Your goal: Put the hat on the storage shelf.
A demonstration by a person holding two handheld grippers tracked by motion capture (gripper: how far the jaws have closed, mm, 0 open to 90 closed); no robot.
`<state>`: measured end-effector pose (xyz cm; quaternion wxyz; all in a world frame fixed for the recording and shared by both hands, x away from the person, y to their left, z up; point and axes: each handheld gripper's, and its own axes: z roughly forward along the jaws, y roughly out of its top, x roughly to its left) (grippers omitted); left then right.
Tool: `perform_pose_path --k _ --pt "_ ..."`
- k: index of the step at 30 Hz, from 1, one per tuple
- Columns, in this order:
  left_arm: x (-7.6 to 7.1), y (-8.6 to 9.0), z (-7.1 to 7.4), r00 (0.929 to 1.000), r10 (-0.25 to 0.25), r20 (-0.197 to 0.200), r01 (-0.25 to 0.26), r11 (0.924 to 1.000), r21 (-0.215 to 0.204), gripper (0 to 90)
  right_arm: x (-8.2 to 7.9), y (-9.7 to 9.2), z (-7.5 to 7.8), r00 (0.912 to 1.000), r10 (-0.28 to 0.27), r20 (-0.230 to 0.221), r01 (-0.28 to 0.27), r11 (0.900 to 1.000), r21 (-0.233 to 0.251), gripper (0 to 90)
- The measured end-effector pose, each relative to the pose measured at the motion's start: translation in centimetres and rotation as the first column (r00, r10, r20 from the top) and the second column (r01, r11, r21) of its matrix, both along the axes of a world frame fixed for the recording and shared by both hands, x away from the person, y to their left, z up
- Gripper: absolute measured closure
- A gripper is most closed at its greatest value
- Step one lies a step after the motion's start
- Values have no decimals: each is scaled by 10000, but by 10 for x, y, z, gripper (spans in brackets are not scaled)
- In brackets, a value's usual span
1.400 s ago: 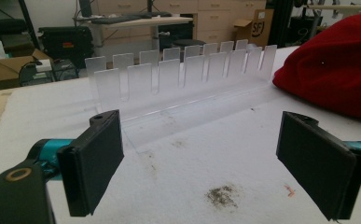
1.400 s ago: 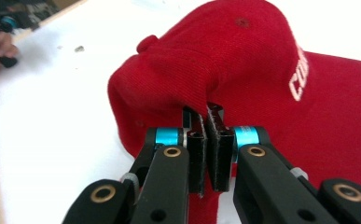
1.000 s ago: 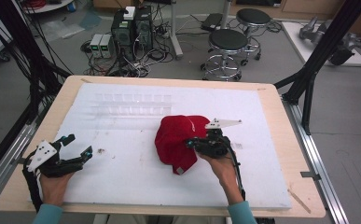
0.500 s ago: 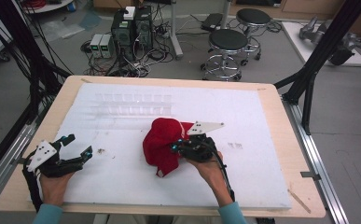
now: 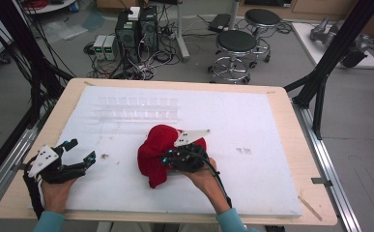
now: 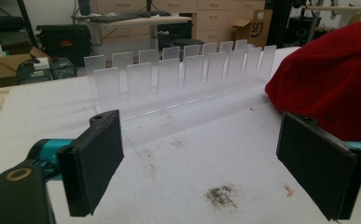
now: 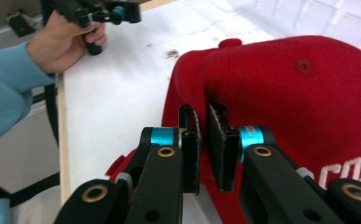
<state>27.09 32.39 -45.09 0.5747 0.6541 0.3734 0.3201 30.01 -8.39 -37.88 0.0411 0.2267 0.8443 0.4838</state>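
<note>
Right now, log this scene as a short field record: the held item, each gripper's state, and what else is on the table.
held item: red cap
right gripper: shut on the cap's fabric
left gripper: open, nothing between its jaws, resting near the table's left edge
other item: clear slotted rack, behind the cap
surface: white board on a wooden table

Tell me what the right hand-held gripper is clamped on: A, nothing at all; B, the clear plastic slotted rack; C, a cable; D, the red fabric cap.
D: in the right gripper view the right hand-held gripper has its jaws pinched on a fold of the red fabric cap.
</note>
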Motion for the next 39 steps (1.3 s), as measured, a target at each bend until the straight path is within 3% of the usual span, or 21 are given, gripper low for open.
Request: perform_pose_path --k 5,11,12,15,17,18,20,21,23,30,36,37,39 --pt "0 0 0 10000 -7 8 7 10000 -7 149 -2 2 1 9979 647 44 -648 9978 102 774" --pt "0 0 0 10000 1 19 -1 10000 41 149 -4 -2 6 9962 819 293 -827 9962 269 736" --pt "0 0 0 10000 -3 23 3 10000 38 149 -3 -3 6 9959 848 331 -856 9960 254 702" --pt "0 0 0 10000 -5 21 5 10000 35 149 1 -7 12 9953 750 609 -759 9970 128 460" --pt "0 0 0 10000 0 19 0 10000 14 149 4 -9 14 9957 605 696 -614 9981 105 346" --pt "0 0 0 10000 0 19 0 10000 14 149 4 -9 14 9957 605 696 -614 9981 105 346" --pt "0 0 0 10000 -5 20 5 10000 4 149 8 -11 17 9946 594 856 -594 9982 -22 208" --pt "0 0 0 10000 -16 11 16 10000 -1 149 8 -11 17 9946 594 856 -594 9982 -22 208" --pt "0 0 0 10000 -19 14 19 10000 -2 149 12 -12 19 9930 546 1049 -535 9985 -134 118" --pt "0 0 0 10000 -27 7 27 10000 -3 150 24 -18 23 9810 999 1665 -886 9933 -736 100" --pt "0 0 0 10000 -38 -4 38 10000 8 149 34 -19 22 9760 1293 1752 -1112 9877 -1096 94" --pt "0 0 0 10000 -38 -10 38 10000 12 149 37 -21 22 9752 1198 1861 -993 9883 -1159 17" --pt "0 0 0 10000 -39 -19 39 10000 18 149 42 -21 20 9759 1340 1720 -1159 9870 -1113 17"
